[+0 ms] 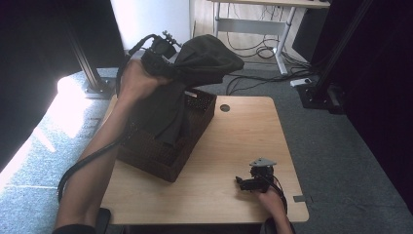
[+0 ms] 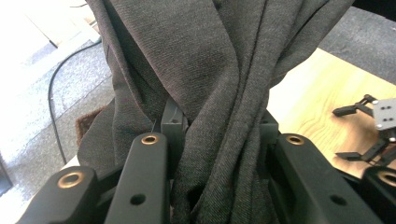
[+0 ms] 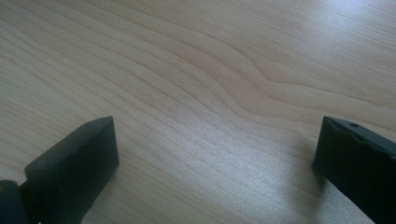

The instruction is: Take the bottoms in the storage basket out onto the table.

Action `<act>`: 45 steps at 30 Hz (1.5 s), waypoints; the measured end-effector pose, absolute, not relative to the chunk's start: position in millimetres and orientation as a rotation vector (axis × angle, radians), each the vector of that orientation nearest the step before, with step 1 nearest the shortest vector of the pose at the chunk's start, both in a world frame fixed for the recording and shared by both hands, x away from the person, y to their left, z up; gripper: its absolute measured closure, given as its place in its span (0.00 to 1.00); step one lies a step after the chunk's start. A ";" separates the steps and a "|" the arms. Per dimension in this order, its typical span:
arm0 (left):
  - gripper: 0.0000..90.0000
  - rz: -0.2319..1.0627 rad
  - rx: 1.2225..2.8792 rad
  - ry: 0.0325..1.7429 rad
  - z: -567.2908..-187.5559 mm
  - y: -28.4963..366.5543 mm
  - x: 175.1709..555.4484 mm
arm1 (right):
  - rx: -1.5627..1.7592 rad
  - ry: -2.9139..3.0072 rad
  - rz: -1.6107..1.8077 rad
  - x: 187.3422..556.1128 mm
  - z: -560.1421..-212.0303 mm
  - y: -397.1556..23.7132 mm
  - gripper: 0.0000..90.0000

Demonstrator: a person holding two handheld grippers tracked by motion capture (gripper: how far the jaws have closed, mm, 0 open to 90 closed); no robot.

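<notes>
Cloth (image 1: 195, 63) hangs lengthwise down into basket (image 1: 146, 156), pinched by left gripper (image 2: 219, 135); right gripper (image 3: 215, 163) spread.

1. The left gripper (image 1: 163, 53) was black, with a small knobbed mount on top and a thick black cable looping from its back and trailing along the forearm.
2. In the left gripper view its two broad matte-black arms carried brass-ringed holes and small plain screw holes, ending in dark grey fingers (image 2: 172, 122).
3. The right gripper (image 1: 246, 183) was black too, topped by a grey three-cornered plate with small dark holes, and a black cable curled behind it.
4. Its fingers (image 3: 77, 165) were blocky, matte black, with bevelled tips.
5. Both forearms were bare; a dark sleeve edge showed at the left elbow.
</notes>
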State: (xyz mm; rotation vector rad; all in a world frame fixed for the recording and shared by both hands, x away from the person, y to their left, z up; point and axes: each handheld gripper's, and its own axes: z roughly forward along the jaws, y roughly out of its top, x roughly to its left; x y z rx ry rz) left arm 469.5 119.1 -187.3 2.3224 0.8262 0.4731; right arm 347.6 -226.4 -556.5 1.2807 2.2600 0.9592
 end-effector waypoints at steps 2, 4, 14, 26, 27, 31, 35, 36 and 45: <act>0.74 0.464 2.324 0.823 -184.5 113.7 468.5 | 1.279 2.262 0.961 347.6 -556.6 -226.5 0.00; 0.74 0.457 2.321 0.817 -182.6 108.0 467.8 | 1.278 2.262 0.961 347.6 -556.6 -226.5 0.00; 0.74 0.424 2.342 0.754 -176.6 69.6 462.3 | 1.278 2.262 0.961 347.6 -556.6 -226.5 0.00; 0.74 0.407 2.368 0.666 -169.5 19.8 452.6 | 1.268 2.271 0.961 348.0 -556.5 -227.9 0.00; 0.74 0.406 2.370 0.659 -169.5 17.3 451.9 | 1.266 2.272 0.961 348.0 -556.6 -228.2 0.00; 0.74 0.385 2.376 0.634 -171.7 4.6 449.7 | 1.268 2.271 0.961 347.8 -556.6 -230.1 0.00; 0.74 0.364 2.375 0.619 -177.4 -5.1 449.8 | 1.274 2.267 0.960 347.4 -556.6 -234.8 0.00; 0.74 0.358 2.378 0.616 -179.4 -7.3 450.1 | 1.274 2.266 0.960 347.1 -556.7 -236.5 0.00; 0.74 0.321 2.401 0.610 -204.8 -28.8 454.6 | 1.317 2.230 0.947 345.2 -556.8 -255.4 0.00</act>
